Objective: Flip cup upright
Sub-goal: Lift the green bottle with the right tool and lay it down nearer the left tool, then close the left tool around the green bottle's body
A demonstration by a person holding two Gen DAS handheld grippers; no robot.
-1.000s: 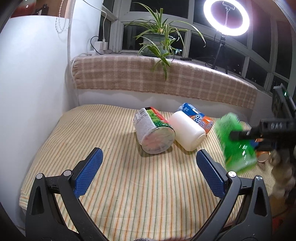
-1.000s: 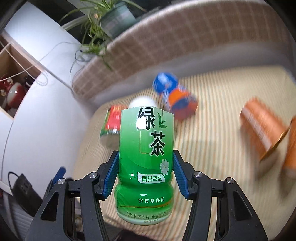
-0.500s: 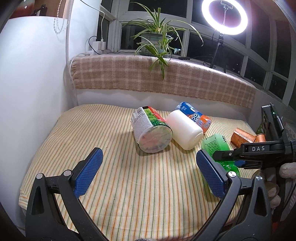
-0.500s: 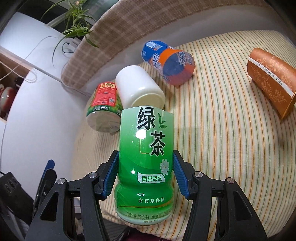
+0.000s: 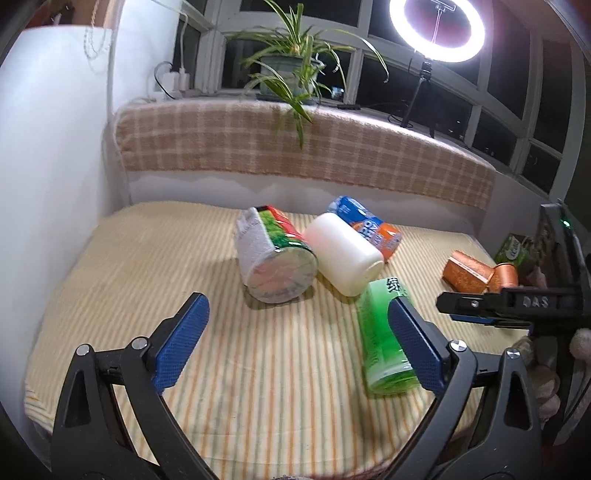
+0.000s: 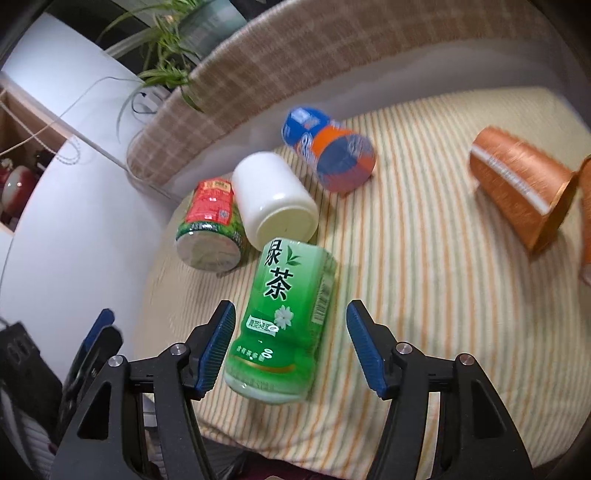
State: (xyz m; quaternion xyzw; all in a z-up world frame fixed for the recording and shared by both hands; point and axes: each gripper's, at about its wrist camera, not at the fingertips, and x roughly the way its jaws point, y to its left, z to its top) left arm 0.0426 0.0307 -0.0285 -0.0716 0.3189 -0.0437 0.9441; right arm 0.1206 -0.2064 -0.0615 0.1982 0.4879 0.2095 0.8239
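A green tea cup (image 6: pixel 284 321) lies on its side on the striped cloth (image 6: pixel 424 295), between the open fingers of my right gripper (image 6: pixel 291 345), which do not touch it. It shows in the left wrist view too (image 5: pixel 380 332), partly behind the right fingertip. My left gripper (image 5: pixel 295 343) is open and empty, low over the front of the cloth. My right gripper also shows at the right edge of that view (image 5: pixel 491 306). A white cup (image 6: pixel 275 199), a red-green cup (image 6: pixel 210 229) and a blue-orange cup (image 6: pixel 328 155) lie on their sides behind.
Two copper-orange cups (image 6: pixel 521 184) lie at the right. A checked cushion (image 5: pixel 295 147) backs the cloth, with a potted plant (image 5: pixel 291 74) and ring light (image 5: pixel 437 27) on the sill. A white wall (image 5: pixel 48 166) stands at the left.
My right gripper lowered the green cup onto the cloth, opened and let it go. The cup now lies on its side. The left gripper stayed open and moved slightly.
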